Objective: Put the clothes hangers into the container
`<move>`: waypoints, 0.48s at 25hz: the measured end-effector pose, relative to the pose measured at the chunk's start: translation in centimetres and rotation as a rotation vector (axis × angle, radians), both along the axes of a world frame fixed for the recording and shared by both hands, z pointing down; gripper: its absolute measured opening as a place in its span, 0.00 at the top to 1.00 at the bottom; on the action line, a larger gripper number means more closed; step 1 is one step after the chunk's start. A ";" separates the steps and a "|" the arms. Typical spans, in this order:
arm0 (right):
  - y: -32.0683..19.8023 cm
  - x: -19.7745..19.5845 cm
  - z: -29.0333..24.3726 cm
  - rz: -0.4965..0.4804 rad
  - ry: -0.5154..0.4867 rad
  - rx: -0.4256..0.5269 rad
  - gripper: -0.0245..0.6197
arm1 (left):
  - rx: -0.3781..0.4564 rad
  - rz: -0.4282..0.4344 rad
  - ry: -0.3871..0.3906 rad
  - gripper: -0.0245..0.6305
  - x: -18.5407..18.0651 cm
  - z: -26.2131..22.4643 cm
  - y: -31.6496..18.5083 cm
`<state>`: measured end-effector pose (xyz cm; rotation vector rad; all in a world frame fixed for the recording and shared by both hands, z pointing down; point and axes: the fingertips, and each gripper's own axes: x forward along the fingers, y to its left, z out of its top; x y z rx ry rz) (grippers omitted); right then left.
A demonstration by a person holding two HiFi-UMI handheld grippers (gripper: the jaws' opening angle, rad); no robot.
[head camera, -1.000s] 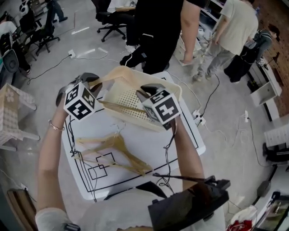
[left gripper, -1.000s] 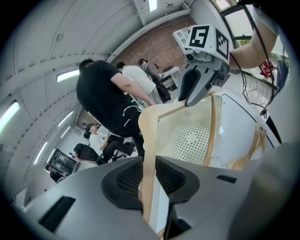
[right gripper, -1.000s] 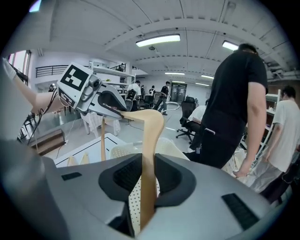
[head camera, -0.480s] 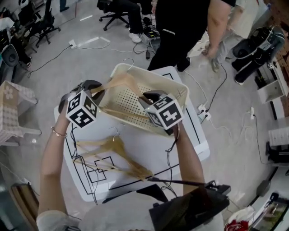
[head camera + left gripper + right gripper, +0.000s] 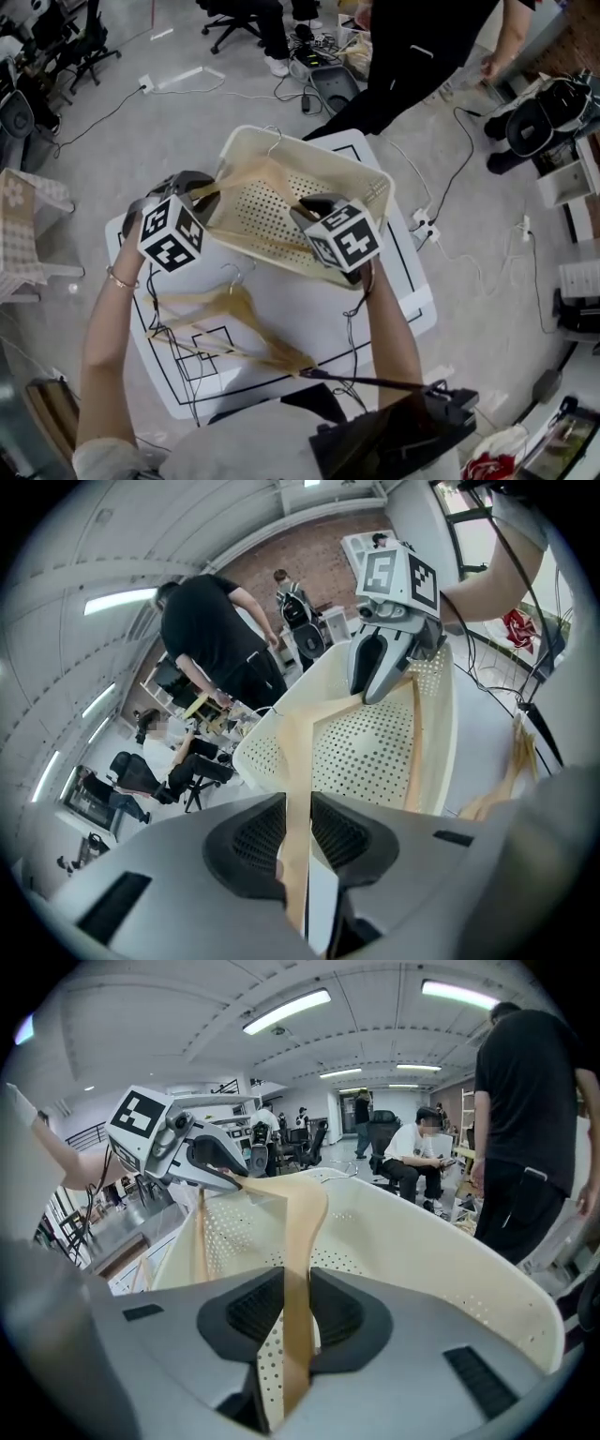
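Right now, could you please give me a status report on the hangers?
Left gripper, right gripper shut on the same hanger. Over the basket, unreleased. More hangers lie on table. Nothing blocking.

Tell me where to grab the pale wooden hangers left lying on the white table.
Probably an outer arm end, from above, the tool's jaws across the arm's width. The pale wooden hangers lie flat on the white table in an overlapping pile, so the splayed ends are clearest; the thin wire hooks offer little to pinch.
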<state>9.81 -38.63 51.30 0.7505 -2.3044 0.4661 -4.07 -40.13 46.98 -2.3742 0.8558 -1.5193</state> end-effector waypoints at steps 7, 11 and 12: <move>0.6 0.6 1.5 0.018 0.036 -0.035 0.82 | -0.005 0.011 -0.013 0.83 0.9 0.0 0.6; 0.8 0.2 2.0 0.016 0.083 -0.031 0.82 | -0.011 0.017 -0.019 0.83 0.9 -0.1 0.9; 1.0 0.2 2.2 0.016 0.100 -0.033 0.82 | -0.011 0.021 -0.018 0.83 1.1 -0.1 0.9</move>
